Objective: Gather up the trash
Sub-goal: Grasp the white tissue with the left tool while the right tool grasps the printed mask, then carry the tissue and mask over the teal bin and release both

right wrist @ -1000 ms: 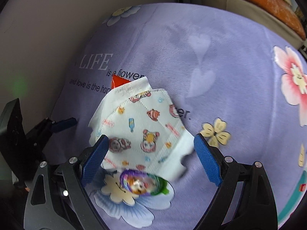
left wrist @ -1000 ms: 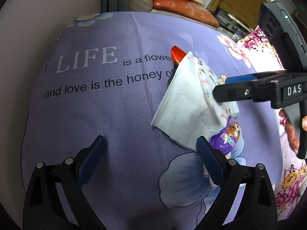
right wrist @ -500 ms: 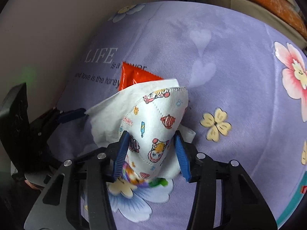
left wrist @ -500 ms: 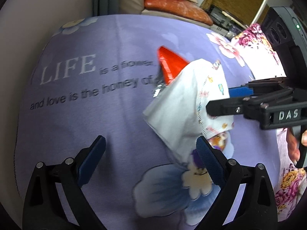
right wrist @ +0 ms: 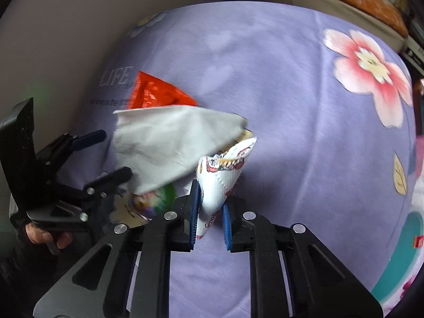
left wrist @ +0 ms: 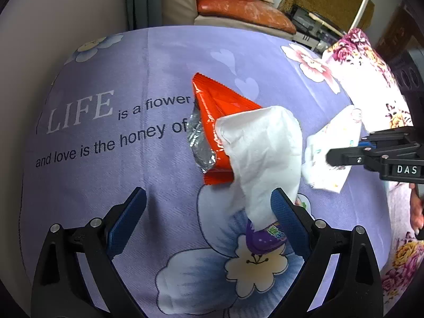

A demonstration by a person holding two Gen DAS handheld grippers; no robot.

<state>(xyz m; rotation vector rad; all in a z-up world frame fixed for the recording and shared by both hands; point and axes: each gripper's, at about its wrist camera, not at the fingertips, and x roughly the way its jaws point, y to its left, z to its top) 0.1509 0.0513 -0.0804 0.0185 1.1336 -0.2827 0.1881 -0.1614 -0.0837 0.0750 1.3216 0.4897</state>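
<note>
A child's white printed face mask (right wrist: pixel 222 175) is pinched between the blue pads of my right gripper (right wrist: pixel 210 216), whose jaws are closing on it. The left wrist view shows the mask (left wrist: pixel 331 159) hanging off to the right in that gripper (left wrist: pixel 341 156). A white tissue (left wrist: pixel 265 153) lies crumpled over a red foil wrapper (left wrist: pixel 220 111) and a purple wrapper (left wrist: pixel 262 238). My left gripper (left wrist: pixel 206 222) is open just above the cloth, its right finger beside the tissue's lower end and nothing between its fingers. It also shows in the right wrist view (right wrist: pixel 103 156).
A lilac flowered cloth (left wrist: pixel 92 175) with printed words covers the surface. A wall (left wrist: pixel 39 39) bounds it at the left. An orange cushion (left wrist: pixel 243 10) and clutter lie beyond the far edge. Pink floral fabric (left wrist: pixel 371 84) lies at the right.
My right gripper closed on the face mask and drew it right, off the tissue. The tissue crumpled and the red wrapper is now uncovered. My left gripper stayed open.
</note>
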